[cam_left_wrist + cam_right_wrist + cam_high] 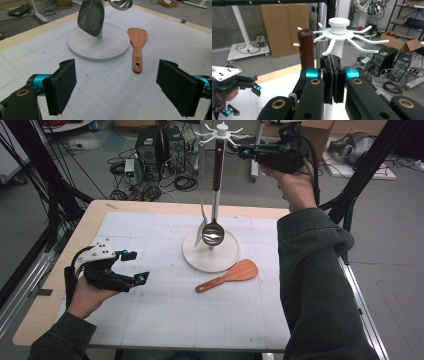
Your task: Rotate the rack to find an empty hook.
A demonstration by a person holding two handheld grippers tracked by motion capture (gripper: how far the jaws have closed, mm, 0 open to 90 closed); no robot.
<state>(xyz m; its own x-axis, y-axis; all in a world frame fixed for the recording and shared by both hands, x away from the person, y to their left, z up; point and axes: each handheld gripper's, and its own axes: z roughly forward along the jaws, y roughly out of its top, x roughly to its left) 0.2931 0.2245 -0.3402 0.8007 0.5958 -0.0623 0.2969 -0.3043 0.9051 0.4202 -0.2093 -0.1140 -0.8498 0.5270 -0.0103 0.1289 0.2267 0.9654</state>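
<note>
The fingers (333, 75) of the right gripper (245, 152) are pressed flat together with nothing between them, and they sit up beside the white hooks at the top of the rack (218, 131). The left gripper (132, 266) rests low over the white mat (150, 320) at the near left, its two black pads (62, 85) spread wide and empty.

The task's things hang on that rack: a ladle (213, 232) with a dark brown handle and a steel turner (200, 231) just beside it, both dangling over the round white base (215, 260). In the left gripper view the ladle's bowl (121, 3) is cut off by the top edge, and the turner's blade (91, 17) hides the lower part of the post. In the right gripper view the closed fingers cover the post below the hooks, and which hook carries the brown handle (306, 47) cannot be made out — the handle's top stands in front of it. The person's right sleeve (315, 285) covers the mat's right edge.

Counted: two utensils hanging, one wooden spatula (230, 275) lying flat on the mat just beside the base — three in all — one rack, two grippers. The rack's thin white hooks overlap, so their number is hard to tell.
</note>
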